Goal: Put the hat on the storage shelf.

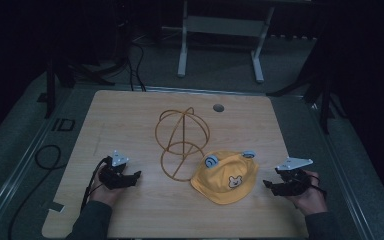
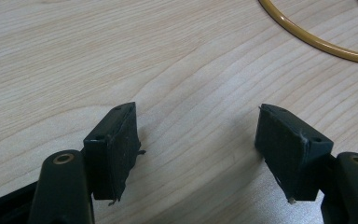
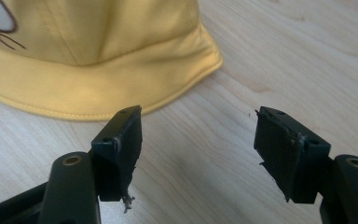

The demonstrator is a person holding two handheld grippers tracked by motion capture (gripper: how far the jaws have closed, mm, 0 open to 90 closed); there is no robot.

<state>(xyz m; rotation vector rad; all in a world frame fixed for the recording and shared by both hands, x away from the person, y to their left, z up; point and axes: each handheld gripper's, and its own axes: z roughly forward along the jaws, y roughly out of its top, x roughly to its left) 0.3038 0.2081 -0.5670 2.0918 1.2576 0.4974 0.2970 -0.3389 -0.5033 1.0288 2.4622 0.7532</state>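
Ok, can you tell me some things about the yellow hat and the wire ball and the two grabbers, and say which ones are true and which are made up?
1. The yellow hat lies on the wooden table. True.
2. The hat sits on top of the wire stand. False: it lies on the table beside the stand, which is bare.
3. The left gripper is open with nothing between its jaws. True.
4. The right gripper is squeezing the hat's brim. False: its jaws are open and the brim lies ahead of them, untouched.
5. The hat has a little bear face on its front. True.
6. The hat is nearer the left gripper than the right one. False: it lies on the right gripper's side.
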